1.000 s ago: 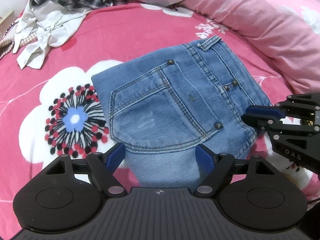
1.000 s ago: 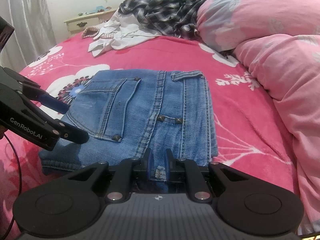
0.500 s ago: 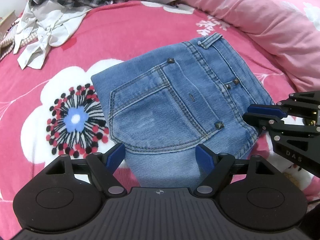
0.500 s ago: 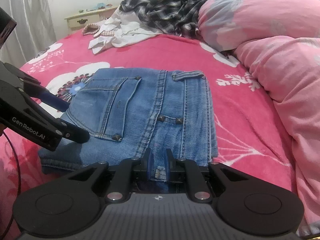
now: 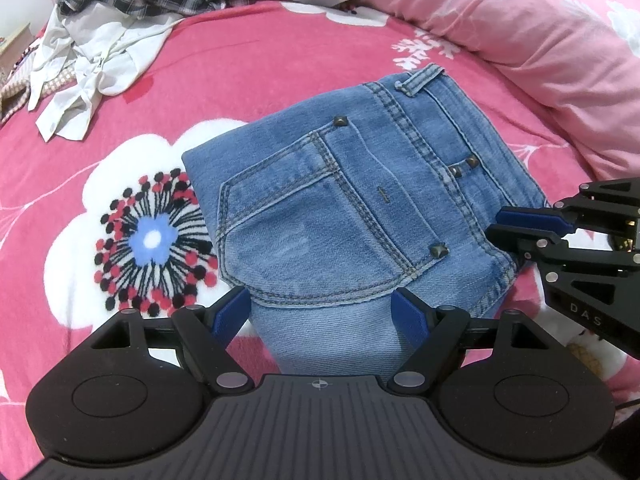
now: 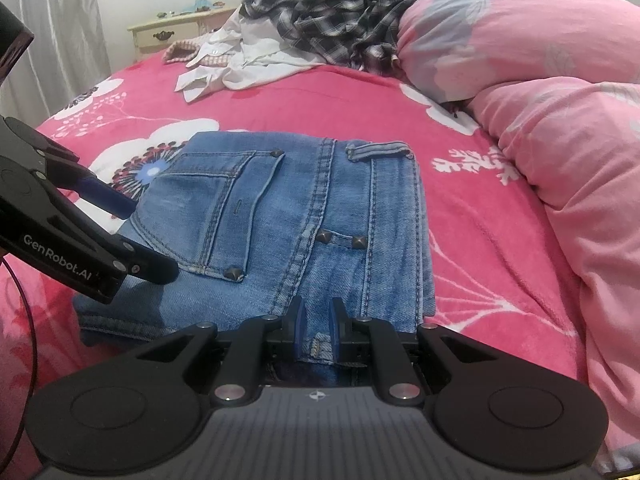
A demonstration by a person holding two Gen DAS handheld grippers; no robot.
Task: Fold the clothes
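Observation:
Folded blue jeans (image 5: 340, 208) lie back-pocket up on the pink flowered bedspread (image 5: 248, 64). In the right wrist view the jeans (image 6: 288, 216) stretch away from my right gripper (image 6: 318, 328), whose blue pads are shut on a fold of denim at the near edge. From the left wrist view that right gripper (image 5: 496, 226) comes in at the jeans' right corner. My left gripper (image 5: 320, 308) stands open, its fingers wide on either side of the jeans' near end, not pressing on the cloth. It also shows as the left gripper (image 6: 140, 240) over the jeans' left edge.
A pile of a plaid shirt (image 6: 320, 12) and white shirt (image 6: 240, 60) lies at the far side of the bed. A bulky pink duvet (image 6: 560, 120) runs along the right. A cream nightstand (image 6: 168, 32) and curtain (image 6: 52, 32) stand beyond the bed's left corner.

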